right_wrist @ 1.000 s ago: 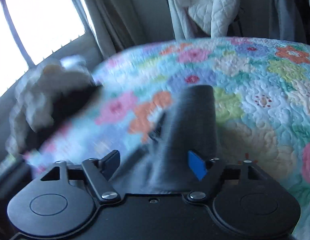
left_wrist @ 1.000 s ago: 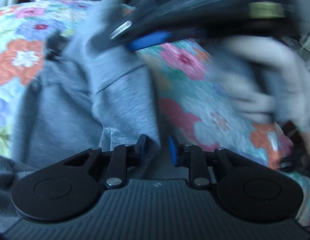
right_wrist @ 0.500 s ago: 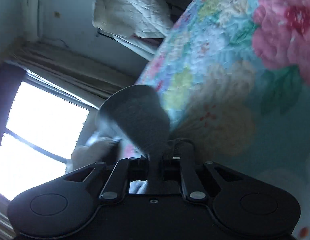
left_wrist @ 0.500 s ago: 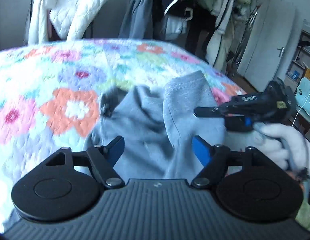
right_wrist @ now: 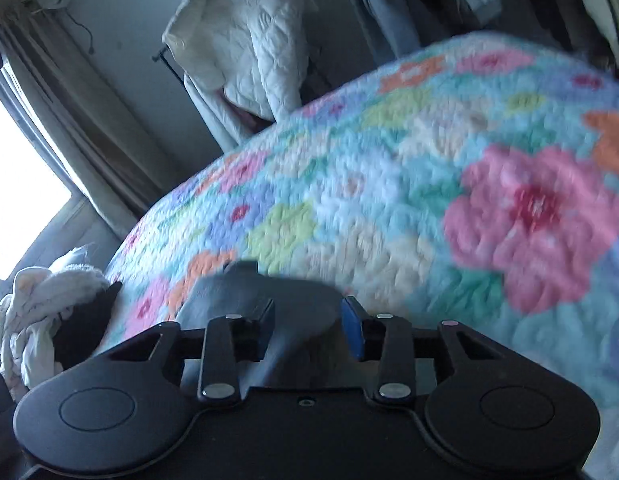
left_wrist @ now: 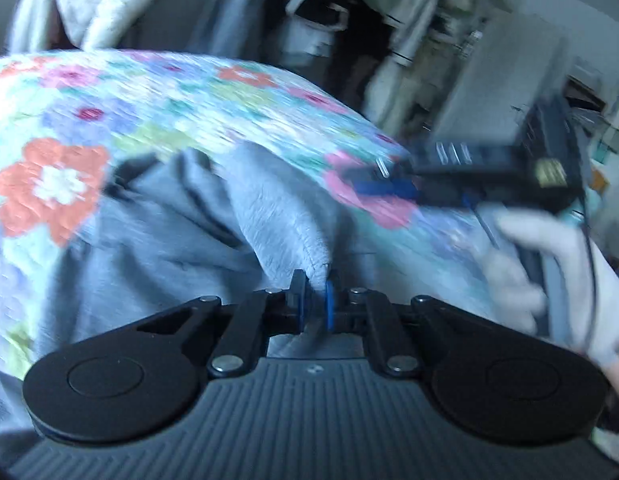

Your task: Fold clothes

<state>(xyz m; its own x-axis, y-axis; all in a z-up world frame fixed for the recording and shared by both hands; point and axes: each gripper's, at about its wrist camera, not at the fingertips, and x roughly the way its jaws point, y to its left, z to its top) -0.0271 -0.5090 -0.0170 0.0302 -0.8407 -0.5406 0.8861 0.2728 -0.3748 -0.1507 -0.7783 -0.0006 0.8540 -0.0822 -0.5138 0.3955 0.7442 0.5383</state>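
A grey sweatshirt (left_wrist: 181,240) lies crumpled on the floral quilt (left_wrist: 157,92). My left gripper (left_wrist: 314,304) is shut on a raised fold of the grey sweatshirt close to the camera. In the right wrist view my right gripper (right_wrist: 308,330) is open, its jaws apart, with a dark grey part of the sweatshirt (right_wrist: 269,292) lying between and just beyond them. The right gripper also shows in the left wrist view (left_wrist: 389,184), held by a white-gloved hand (left_wrist: 549,276) above the quilt to the right of the sweatshirt.
A pile of white and dark clothes (right_wrist: 49,312) lies at the quilt's far left edge by the window. A white quilted jacket (right_wrist: 245,52) hangs on a rack behind the bed. More clothes (left_wrist: 329,0) hang behind the bed in the left wrist view.
My left gripper has shut on a fold of the sweatshirt; it was open half a second ago. My right gripper has opened and let go of the grey cloth it pinched.
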